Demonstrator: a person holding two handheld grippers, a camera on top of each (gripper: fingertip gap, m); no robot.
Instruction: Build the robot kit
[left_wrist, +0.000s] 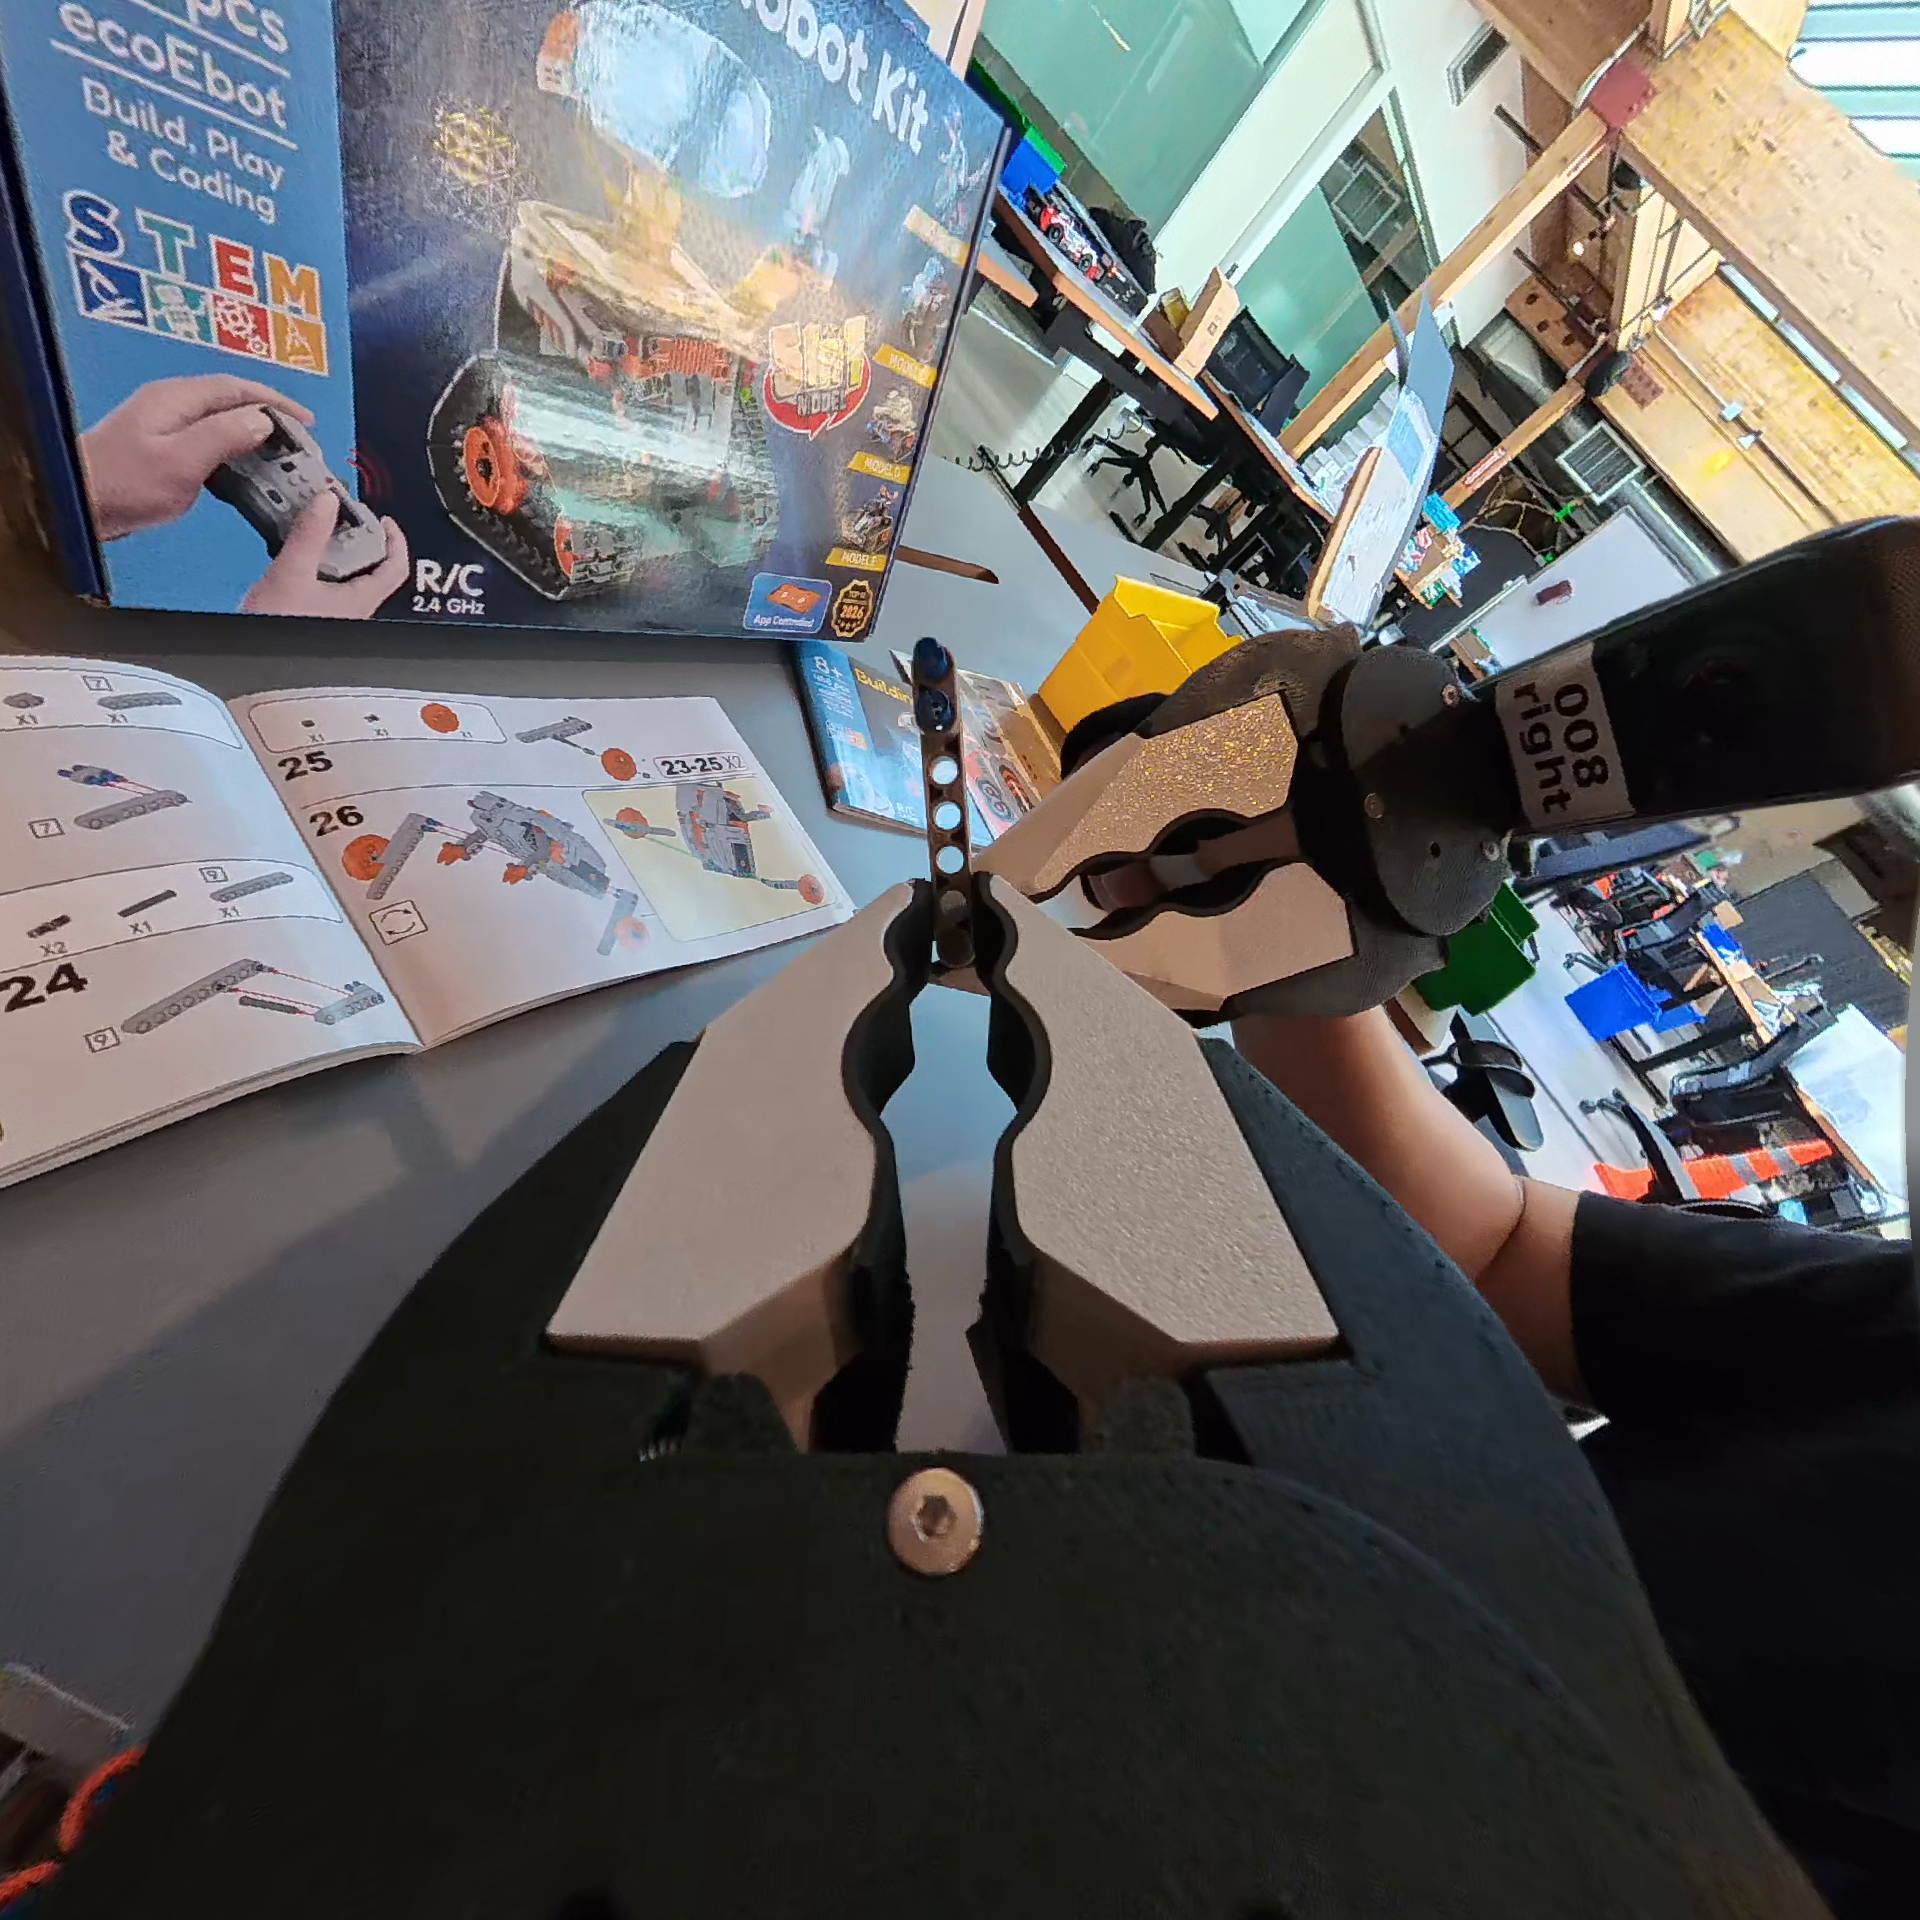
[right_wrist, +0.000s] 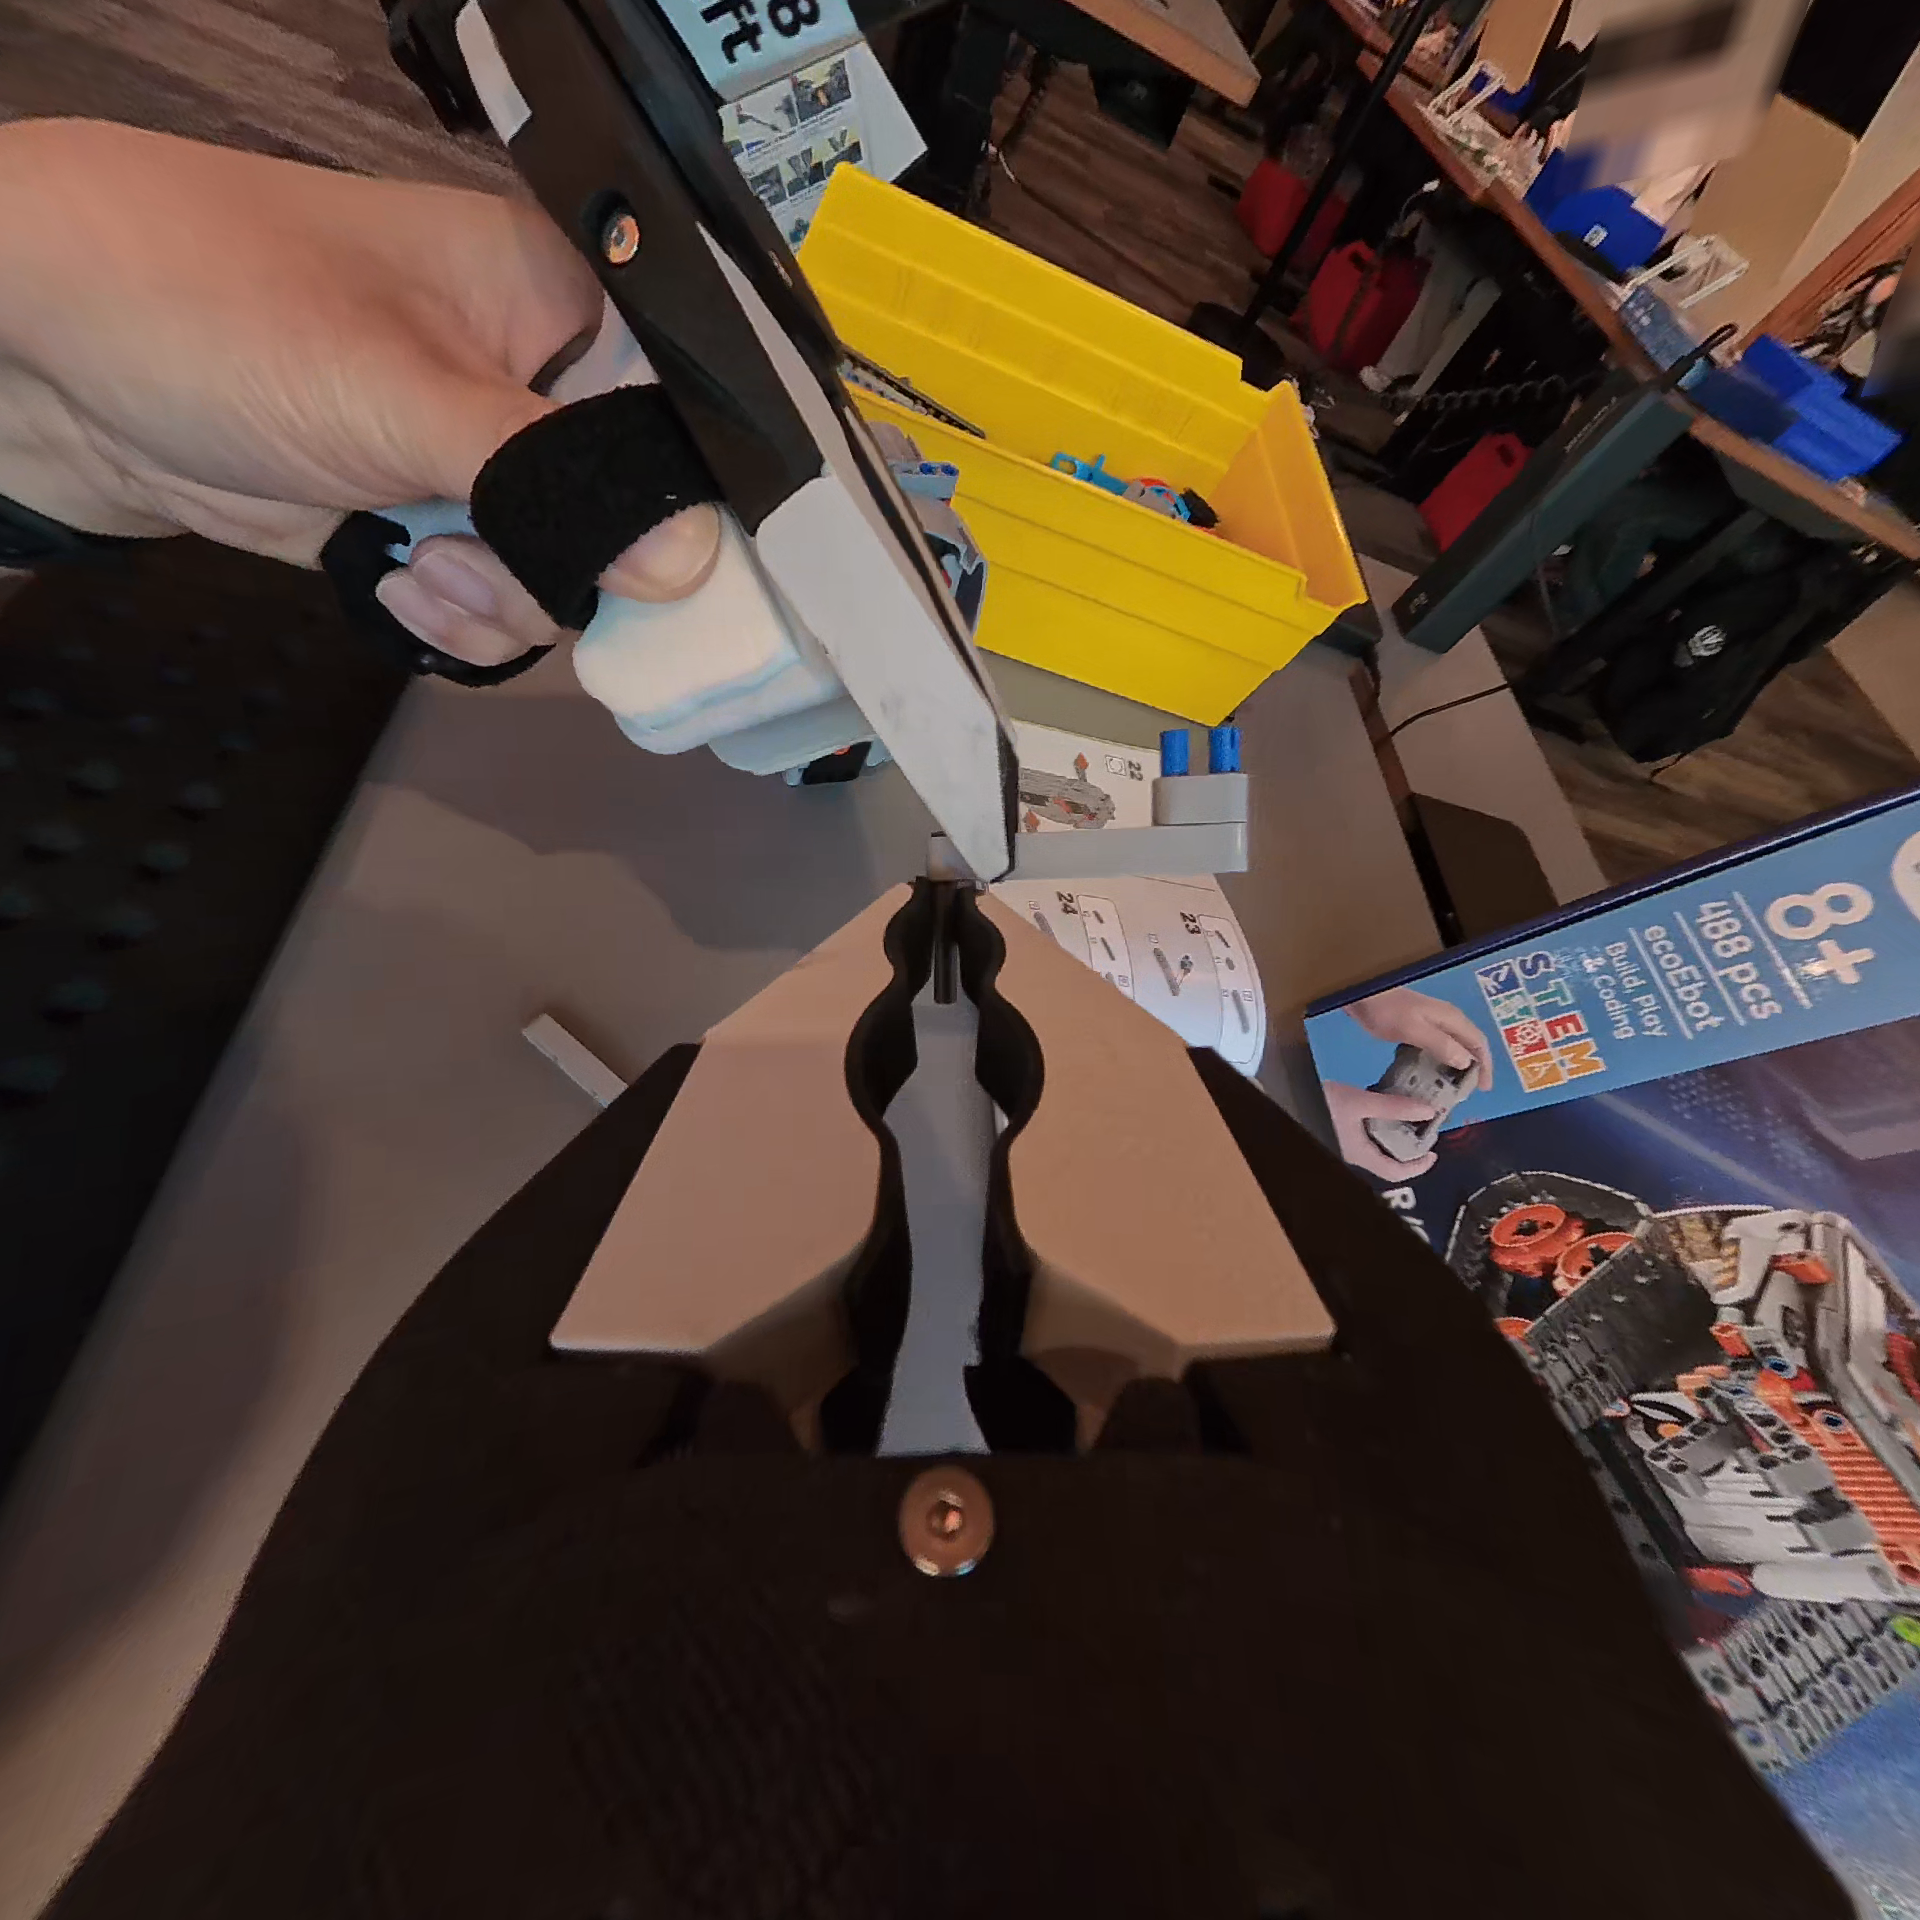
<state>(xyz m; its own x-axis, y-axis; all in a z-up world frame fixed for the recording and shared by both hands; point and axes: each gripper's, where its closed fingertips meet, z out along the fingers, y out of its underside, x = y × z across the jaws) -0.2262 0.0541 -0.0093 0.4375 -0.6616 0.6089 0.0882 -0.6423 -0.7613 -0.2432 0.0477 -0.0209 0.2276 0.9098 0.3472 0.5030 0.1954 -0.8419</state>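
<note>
My left gripper (left_wrist: 951, 914) is shut on the lower end of a grey beam with holes (left_wrist: 948, 821). The beam stands upright above the grey table (left_wrist: 260, 1299), with two blue pins (left_wrist: 932, 681) at its far end. My right gripper (left_wrist: 1039, 894) comes in from the right, its tips at the beam's gripped end. In the right wrist view, my right gripper (right_wrist: 943, 904) is shut on a short dark axle (right_wrist: 943, 961) whose tip meets the beam (right_wrist: 1122, 842) right at the left gripper (right_wrist: 977, 831). The blue pins (right_wrist: 1205, 748) stick up from the beam's far end.
An open instruction booklet (left_wrist: 416, 862) lies on the table, also in the right wrist view (right_wrist: 1174, 966). A blue kit box (left_wrist: 520, 312) stands behind it and also shows in the right wrist view (right_wrist: 1662, 1247). A yellow parts bin (right_wrist: 1091, 468) sits beyond. A black studded mat (right_wrist: 156, 831) lies left. The tips of both grippers are at nearly the same place.
</note>
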